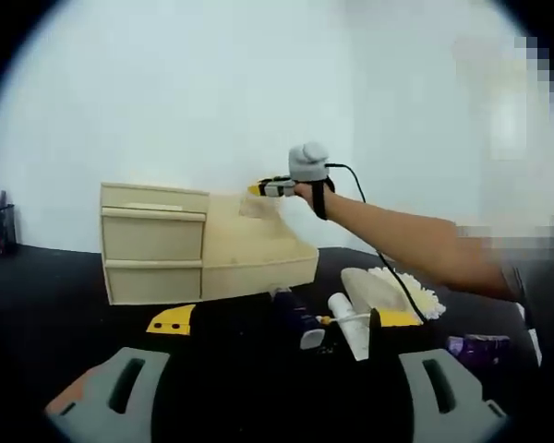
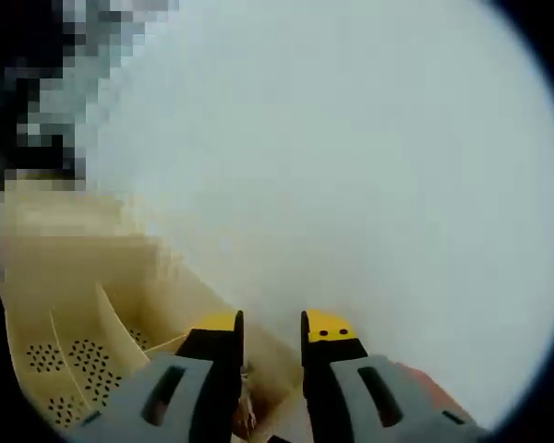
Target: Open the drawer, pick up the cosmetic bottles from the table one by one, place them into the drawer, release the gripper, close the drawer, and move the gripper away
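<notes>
A beige drawer cabinet stands on the black table, with an open beige bin on its right side. A person's arm holds my right gripper above that bin. Its yellow-tipped jaws stand close together, and a small pale bottle hangs between them. From the right gripper I look down on the bin's perforated dividers. A dark blue bottle, a white tube and a purple bottle lie on the table. My left gripper is open, low over the table's near side.
A white and yellow fluffy brush lies behind the bottles. A yellow piece sits in front of the cabinet. A dark pen holder stands at the far left. A pale wall rises behind the table.
</notes>
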